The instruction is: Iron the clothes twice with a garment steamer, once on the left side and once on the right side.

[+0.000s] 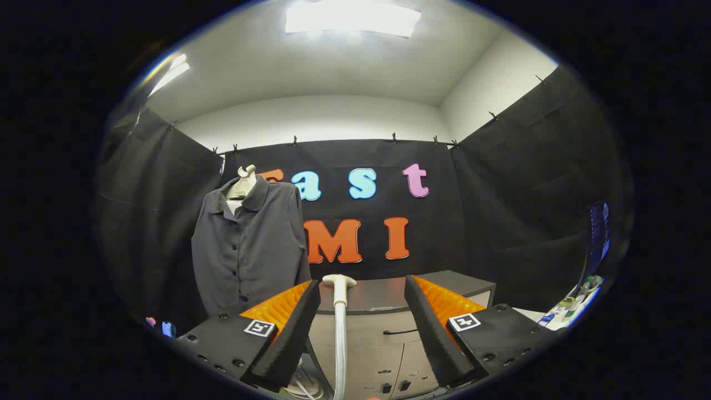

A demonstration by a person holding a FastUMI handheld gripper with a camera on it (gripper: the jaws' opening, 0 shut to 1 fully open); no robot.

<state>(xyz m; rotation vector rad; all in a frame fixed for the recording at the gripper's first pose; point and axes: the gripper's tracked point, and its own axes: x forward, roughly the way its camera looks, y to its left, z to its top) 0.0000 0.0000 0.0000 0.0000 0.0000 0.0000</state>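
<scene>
**Steamer not yet in hand, shirt waiting**

Over on the left hangs the shirt [250, 244], buttoned up on its hanger, well beyond the fingers and clear of everything. Moving across: the steamer [339, 294] stands upright just ahead of the gripper [362, 303], its head poking up between the two fingers, nearer the left one. The gripper is spread wide, holding nothing. Behind it, the counter [455, 284] with its drawers. By my reading this is the pickup step: next comes closing on the steamer's handle, then carrying it left to the shirt.
</scene>
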